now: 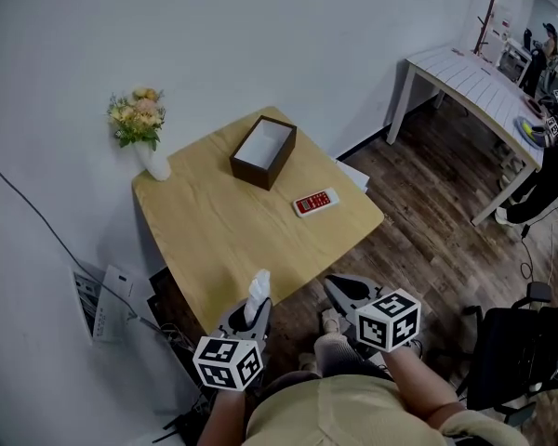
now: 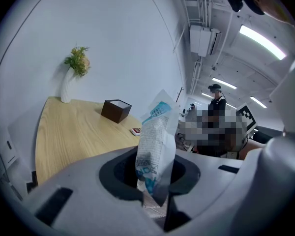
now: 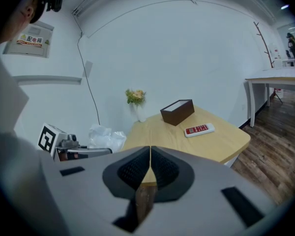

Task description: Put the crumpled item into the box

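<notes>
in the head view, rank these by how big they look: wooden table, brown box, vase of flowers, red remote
1. wooden table
2. brown box and vase of flowers: they look about alike, so unranked
3. red remote, smallest

White wall (image 1: 260, 35), dark wooden floor (image 1: 428, 240)

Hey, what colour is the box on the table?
The box is dark brown outside and pale inside, clearest in the head view.
</notes>
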Motion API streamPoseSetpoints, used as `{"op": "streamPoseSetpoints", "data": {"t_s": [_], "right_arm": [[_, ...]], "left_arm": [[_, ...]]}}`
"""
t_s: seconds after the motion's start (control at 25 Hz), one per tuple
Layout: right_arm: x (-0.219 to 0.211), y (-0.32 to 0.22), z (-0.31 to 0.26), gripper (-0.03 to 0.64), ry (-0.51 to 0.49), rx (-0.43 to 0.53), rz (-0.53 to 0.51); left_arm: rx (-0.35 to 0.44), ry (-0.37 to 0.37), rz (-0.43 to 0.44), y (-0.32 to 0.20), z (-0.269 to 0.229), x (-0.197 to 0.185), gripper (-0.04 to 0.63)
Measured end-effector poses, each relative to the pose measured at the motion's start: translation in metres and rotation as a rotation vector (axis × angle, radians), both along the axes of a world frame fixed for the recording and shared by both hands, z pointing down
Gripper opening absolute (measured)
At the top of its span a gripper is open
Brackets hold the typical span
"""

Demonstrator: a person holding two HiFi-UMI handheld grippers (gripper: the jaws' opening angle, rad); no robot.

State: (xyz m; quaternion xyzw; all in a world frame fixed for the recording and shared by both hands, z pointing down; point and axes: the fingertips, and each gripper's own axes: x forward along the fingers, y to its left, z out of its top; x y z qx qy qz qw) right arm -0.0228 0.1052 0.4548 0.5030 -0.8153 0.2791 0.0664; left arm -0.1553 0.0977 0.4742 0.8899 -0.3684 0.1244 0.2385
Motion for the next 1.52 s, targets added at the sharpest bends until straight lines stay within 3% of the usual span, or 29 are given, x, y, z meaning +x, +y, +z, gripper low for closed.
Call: {"op": "streamPoseSetpoints", "data": {"t_s": [0.48,1.52], "right_arm": [[0.007,-0.063,0.003,0.031,-0.012,0.002,-0.070],[0.070,-0.185,-0.003,0.031,-0.021,-0.001,-0.224]], "left_arm": [[-0.002,-0.023,-0.042,-0.051,0.003,0.014,0.089],[0.011,-0.057,-0.148,-0.181,-0.011,0.091,0.089]]}}
